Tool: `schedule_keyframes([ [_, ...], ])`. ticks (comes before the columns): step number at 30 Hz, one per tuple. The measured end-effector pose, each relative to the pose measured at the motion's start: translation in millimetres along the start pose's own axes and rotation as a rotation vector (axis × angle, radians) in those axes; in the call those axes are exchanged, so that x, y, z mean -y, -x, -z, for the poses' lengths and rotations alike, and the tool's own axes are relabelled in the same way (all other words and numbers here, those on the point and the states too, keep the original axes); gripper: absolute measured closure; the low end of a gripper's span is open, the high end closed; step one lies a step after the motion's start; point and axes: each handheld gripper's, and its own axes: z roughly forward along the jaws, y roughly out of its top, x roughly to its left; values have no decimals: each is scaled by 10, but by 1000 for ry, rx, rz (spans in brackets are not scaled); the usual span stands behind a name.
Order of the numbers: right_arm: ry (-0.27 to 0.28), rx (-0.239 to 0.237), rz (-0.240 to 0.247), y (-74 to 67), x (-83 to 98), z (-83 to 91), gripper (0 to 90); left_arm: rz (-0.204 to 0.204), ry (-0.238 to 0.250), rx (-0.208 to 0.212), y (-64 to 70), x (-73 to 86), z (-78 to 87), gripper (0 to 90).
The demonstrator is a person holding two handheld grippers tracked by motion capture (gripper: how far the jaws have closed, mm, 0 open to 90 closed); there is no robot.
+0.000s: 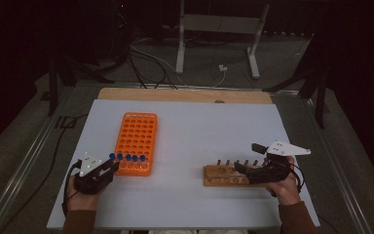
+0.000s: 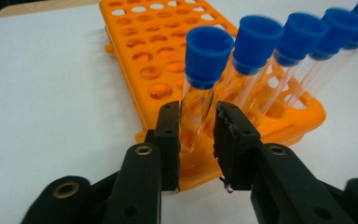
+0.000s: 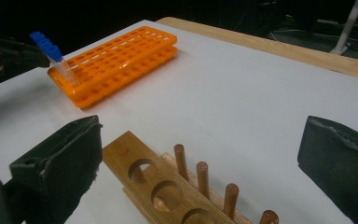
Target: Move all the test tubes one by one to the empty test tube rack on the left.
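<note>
An orange tube rack (image 1: 136,139) lies on the left of the white table. A row of several clear tubes with blue caps (image 1: 126,157) stands along its near edge. My left gripper (image 1: 111,166) is at the row's left end. In the left gripper view its jaws (image 2: 198,109) flank the end tube (image 2: 209,51), with a thin gap at the right pad, so it is open. My right gripper (image 1: 239,168) is wide open over a wooden rack (image 1: 221,176). This wooden rack (image 3: 135,158) has round holes and upright pegs (image 3: 203,179), with nothing between the jaws (image 3: 201,120).
The white sheet (image 1: 214,126) covers a wooden tabletop whose far edge (image 1: 185,94) shows bare. Beyond it are cables and metal stand legs on the floor. The orange rack (image 3: 121,60) lies far off in the right gripper view, with my left gripper at its end.
</note>
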Motion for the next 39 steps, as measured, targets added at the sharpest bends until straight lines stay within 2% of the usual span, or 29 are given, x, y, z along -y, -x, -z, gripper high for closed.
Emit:
schedule_keyframes([
  [7,5,6,-6,22,6,15,0,28,67,26,-41,-12,120,628],
  [20,15,13,-9,45,21,32,0,63,205,99,-14,-98,257,378],
  [27,26,19,-14,72,70,64,0,60,265,95,70,-181,310,193],
  [34,44,30,-16,98,137,106,0,57,287,106,128,-225,319,96],
  [39,58,42,-19,122,181,141,0,54,291,91,173,-233,294,25],
])
